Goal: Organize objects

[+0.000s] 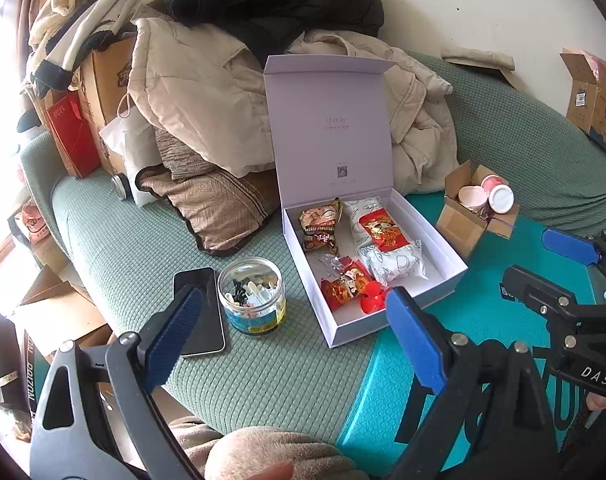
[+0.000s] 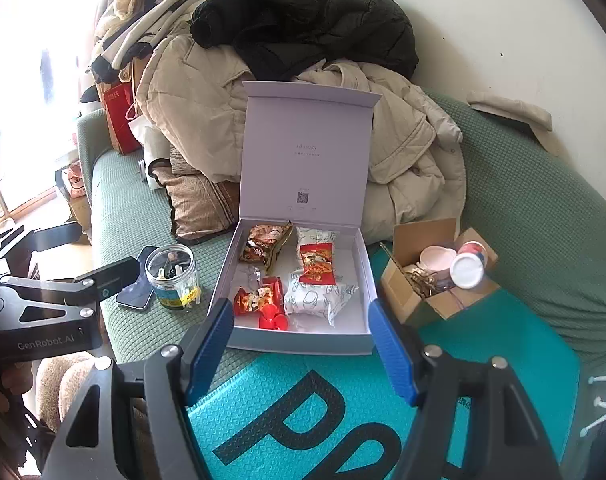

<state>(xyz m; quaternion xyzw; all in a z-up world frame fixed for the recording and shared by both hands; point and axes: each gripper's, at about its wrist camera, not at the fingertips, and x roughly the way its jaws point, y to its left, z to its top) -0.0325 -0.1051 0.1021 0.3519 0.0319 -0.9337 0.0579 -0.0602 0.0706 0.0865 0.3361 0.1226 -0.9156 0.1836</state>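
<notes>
Both tools, left tool (image 1: pixel 291 332) and right tool (image 2: pixel 299 350), hover spread and empty; snack packets (image 2: pixel 317 268) already fill the white box (image 2: pixel 299 342), while jar (image 1: pixel 251 296) and phone (image 1: pixel 207 312) remain outside.

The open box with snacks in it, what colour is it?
The box is pale lilac-white, lid and tray alike. The right wrist view shows it best.

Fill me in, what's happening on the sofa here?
A person holds two sets of tongs over a green sofa, sorting small items. Both the left tongs and the right tongs are open and empty, hovering near an open white box that already holds snack packets. A clear jar and a phone sit left of the box, a small cardboard box with cups to its right.
</notes>
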